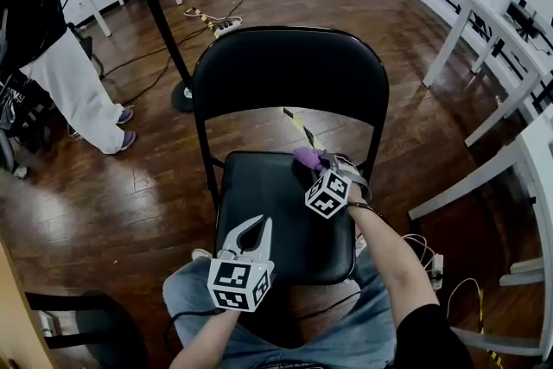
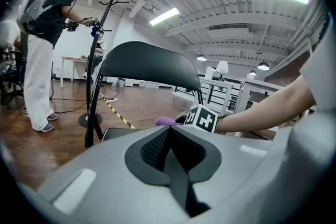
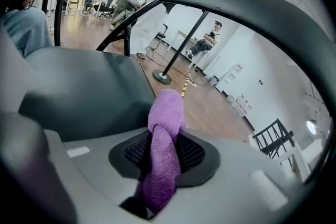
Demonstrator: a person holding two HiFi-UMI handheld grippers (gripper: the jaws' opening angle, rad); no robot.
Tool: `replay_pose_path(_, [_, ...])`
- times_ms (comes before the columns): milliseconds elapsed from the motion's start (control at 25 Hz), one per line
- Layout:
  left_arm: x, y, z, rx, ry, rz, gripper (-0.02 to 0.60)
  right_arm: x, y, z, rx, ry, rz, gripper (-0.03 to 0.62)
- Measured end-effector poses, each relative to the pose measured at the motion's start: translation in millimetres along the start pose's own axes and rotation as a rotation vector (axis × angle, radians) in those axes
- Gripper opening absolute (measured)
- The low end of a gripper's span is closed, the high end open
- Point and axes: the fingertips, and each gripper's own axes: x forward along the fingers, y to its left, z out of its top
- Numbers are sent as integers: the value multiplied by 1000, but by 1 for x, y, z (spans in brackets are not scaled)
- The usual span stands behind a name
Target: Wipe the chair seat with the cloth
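Note:
A black folding chair stands in front of me, its padded seat [image 1: 272, 212] in the middle of the head view. My right gripper [image 1: 318, 162] is at the seat's back right corner, shut on a purple cloth [image 1: 306, 156]. In the right gripper view the cloth [image 3: 165, 113] is bunched between the jaws and sticks out past the tips, close to the seat [image 3: 79, 86]. My left gripper [image 1: 259, 229] hovers over the seat's front left part, shut with nothing in it. The left gripper view shows the chair back [image 2: 147, 63] and the cloth [image 2: 165, 121] beyond its closed tips.
A person in white trousers [image 1: 76, 91] stands at the left. A coat stand's pole and base [image 1: 181, 95] rise behind the chair, with a power strip and cables [image 1: 226, 25] on the wood floor. White tables [image 1: 510, 47] line the right side. Another dark chair [image 1: 95, 320] sits lower left.

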Motion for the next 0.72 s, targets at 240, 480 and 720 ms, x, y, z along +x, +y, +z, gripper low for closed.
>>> replay_pose_path(240, [0,0,-1,-4,-5,12,4,-22,26,6,-5,-34,27,91])
replay_pose_path(480, [-5,-10,-3,-13,-14,1,5,-58,67,0,-22,-60,61,91])
replay_pose_path(720, [-8,-25,-10,-21,-12,-10,5,-96,109,-9,-16,-83,107,91])
